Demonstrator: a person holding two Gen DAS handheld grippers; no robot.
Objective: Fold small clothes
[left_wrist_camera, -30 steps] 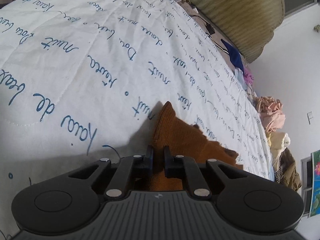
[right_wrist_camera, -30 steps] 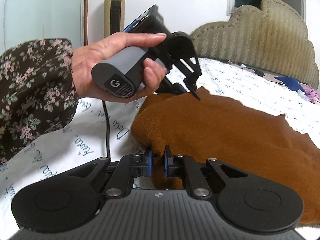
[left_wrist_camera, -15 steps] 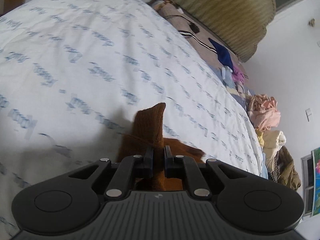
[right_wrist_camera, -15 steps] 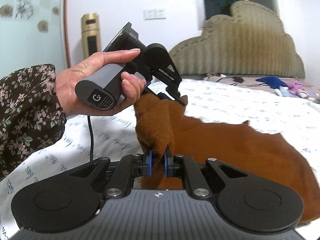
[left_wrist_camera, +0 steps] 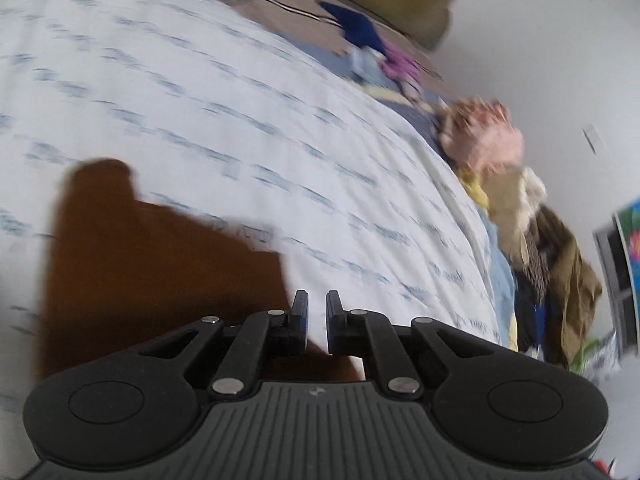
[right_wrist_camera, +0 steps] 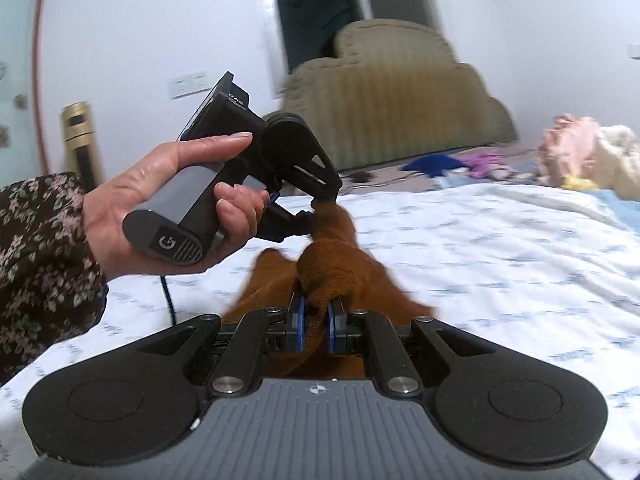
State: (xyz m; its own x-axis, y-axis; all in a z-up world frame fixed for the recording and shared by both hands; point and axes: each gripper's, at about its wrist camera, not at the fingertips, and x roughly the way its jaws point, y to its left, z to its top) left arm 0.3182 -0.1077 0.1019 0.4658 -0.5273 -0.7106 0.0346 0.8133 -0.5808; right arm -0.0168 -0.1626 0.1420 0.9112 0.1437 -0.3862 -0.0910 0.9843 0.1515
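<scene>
A small brown knitted garment (right_wrist_camera: pixel 340 264) hangs lifted above the white bed cover with blue writing (right_wrist_camera: pixel 500 240). My right gripper (right_wrist_camera: pixel 316 320) is shut on a bunched edge of it. In the right wrist view my left gripper (right_wrist_camera: pixel 320 204) also pinches the garment's far edge, a little higher. In the blurred left wrist view the garment (left_wrist_camera: pixel 152 272) spreads to the left and under my left gripper (left_wrist_camera: pixel 316 312); the jaws stand close together and the white cover shows in the narrow gap between the tips.
An olive padded headboard (right_wrist_camera: pixel 396 92) stands at the far end of the bed. A pile of pink, cream and brown clothes (left_wrist_camera: pixel 516 184) lies along the bed's right edge. Blue and purple clothes (left_wrist_camera: pixel 376 44) lie near the headboard.
Both grippers have lifted the brown garment higher off the bed and swung to the right. The garment now hangs bunched between them. Both views are blurred by motion.
</scene>
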